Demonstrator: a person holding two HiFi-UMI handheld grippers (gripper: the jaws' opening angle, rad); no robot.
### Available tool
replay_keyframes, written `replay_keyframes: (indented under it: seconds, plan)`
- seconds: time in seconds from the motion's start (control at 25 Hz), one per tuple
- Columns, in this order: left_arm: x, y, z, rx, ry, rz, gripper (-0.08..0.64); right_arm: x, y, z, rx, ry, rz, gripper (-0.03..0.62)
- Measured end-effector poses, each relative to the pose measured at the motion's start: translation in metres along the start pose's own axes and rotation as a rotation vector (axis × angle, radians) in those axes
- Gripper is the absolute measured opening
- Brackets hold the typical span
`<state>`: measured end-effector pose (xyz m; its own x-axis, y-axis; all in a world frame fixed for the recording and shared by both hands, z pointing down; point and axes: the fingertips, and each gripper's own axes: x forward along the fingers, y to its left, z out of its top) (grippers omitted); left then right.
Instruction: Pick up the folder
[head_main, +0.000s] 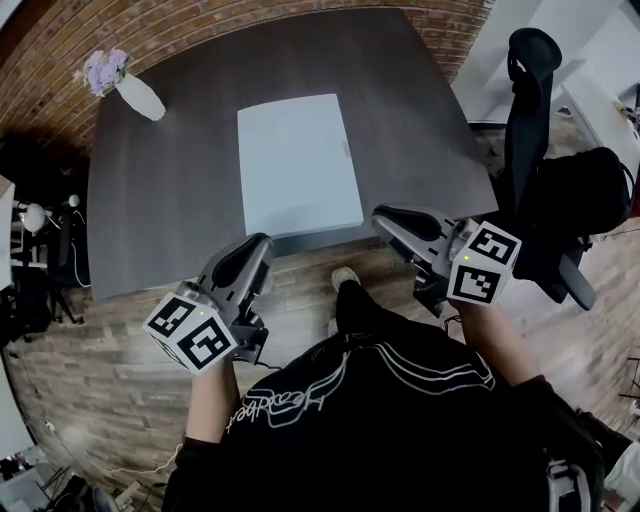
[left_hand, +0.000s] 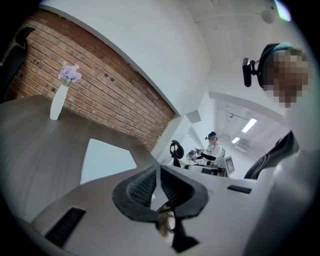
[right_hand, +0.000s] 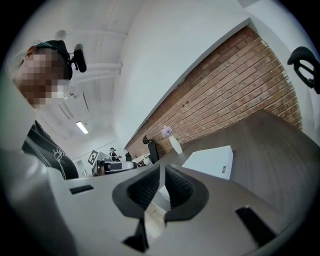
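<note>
Folder (head_main: 298, 165), pale & thin, lies flat on the dark table (head_main: 150, 210), near the front edge, approx. centred btw the two grippers. Nothing touches it.

Left gripper (head_main: 260, 242): clenched, jaws together, nothing btw them. In head view its tip sits at the table's front edge, just beside the folder's near-left corner, not on it.

Right gripper (head_main: 385, 216): also clenched & empty, tip at the front edge just right of the folder's near-right corner, apart from it.

Both gripper views look low across the tabletop, w/ the folder ahead of the jaws.

White vase (head_main: 140, 97) w/ purple flowers (head_main: 105, 70) stands upright at the far-left corner, well apart from the folder. Black office chair (head_main: 530, 100) is on the floor right of the table.
</note>
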<state>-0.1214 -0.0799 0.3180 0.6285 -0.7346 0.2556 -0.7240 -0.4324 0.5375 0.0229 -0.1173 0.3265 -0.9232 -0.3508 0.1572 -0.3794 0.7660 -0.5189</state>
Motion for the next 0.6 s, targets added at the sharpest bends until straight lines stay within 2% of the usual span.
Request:
replay_keyframes:
  seconds: [0.2,0.32,0.44,0.6]
  plan:
    - [0.03,0.042,0.022,-0.018,0.009,0.073,0.008,0.023,-0.051,0.014,0.019,0.03,0.0,0.012]
    - [0.049,0.069,0.03,-0.024,0.034,0.113,0.008,0.036,-0.083,0.019,0.036,0.05,-0.012,0.073]
    - [0.065,0.095,0.031,-0.05,0.066,0.147,0.016,0.047,-0.111,0.017,0.06,0.072,-0.024,0.09]
    - [0.084,0.116,0.027,-0.104,0.104,0.16,0.089,0.057,-0.14,0.01,0.097,0.101,-0.037,0.116]
